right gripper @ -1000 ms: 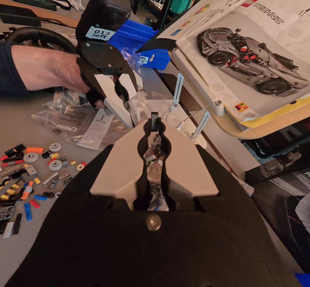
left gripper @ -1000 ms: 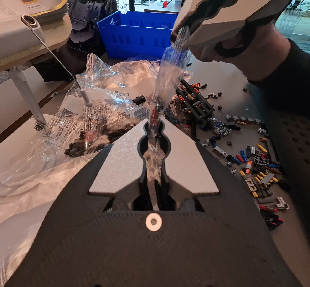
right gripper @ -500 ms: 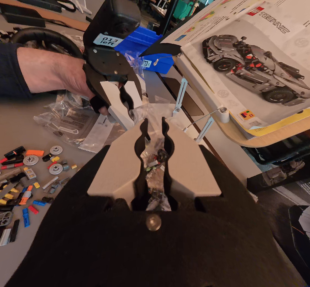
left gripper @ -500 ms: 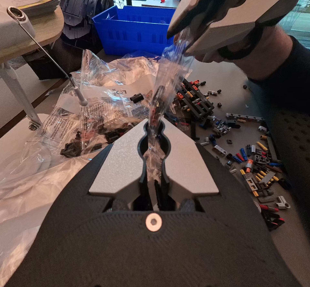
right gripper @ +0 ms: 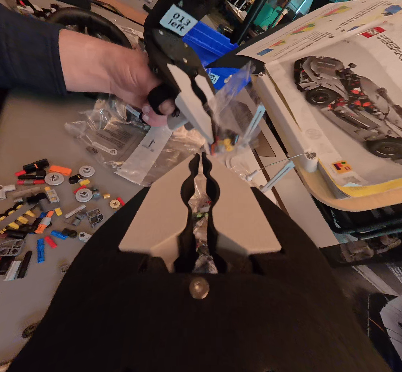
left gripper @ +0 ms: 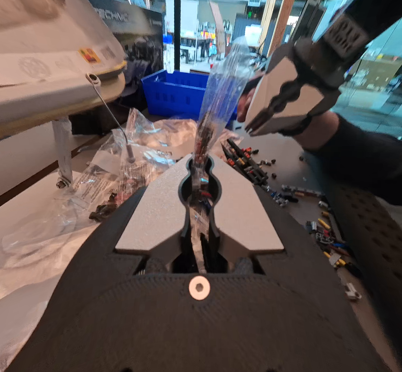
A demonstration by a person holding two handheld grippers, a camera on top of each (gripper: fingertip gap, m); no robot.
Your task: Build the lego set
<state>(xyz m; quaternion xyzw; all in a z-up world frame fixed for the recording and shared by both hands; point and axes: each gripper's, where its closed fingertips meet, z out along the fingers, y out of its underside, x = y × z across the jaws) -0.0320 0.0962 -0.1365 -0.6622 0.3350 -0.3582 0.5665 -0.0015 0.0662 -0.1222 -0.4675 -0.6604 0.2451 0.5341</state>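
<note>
My left gripper (left gripper: 200, 161) is shut on a small clear plastic bag (left gripper: 219, 100) of little lego parts, which stands up out of its jaws. In the right wrist view the left gripper (right gripper: 212, 142) hangs above the table with the bag (right gripper: 230, 122) at its fingertips. My right gripper (right gripper: 200, 156) is shut with nothing between its fingertips, just below and left of the bag. In the left wrist view the right gripper (left gripper: 249, 129) is to the right of the bag and clear of it.
Loose lego parts (right gripper: 43, 209) lie spread on the grey table (right gripper: 32, 133), beside a dark part-built frame (left gripper: 245, 165). Larger plastic bags (left gripper: 130, 165) lie under the grippers. An instruction booklet (right gripper: 326, 100) rests on a stand at the right, and a blue bin (left gripper: 174, 93) stands behind. Some 5 cm of space lies between my two pairs of fingers.
My right gripper held the top of the bag, opened, let it go, drew back and shut on nothing. The left gripper has kept its hold and lifted the bag a little.
</note>
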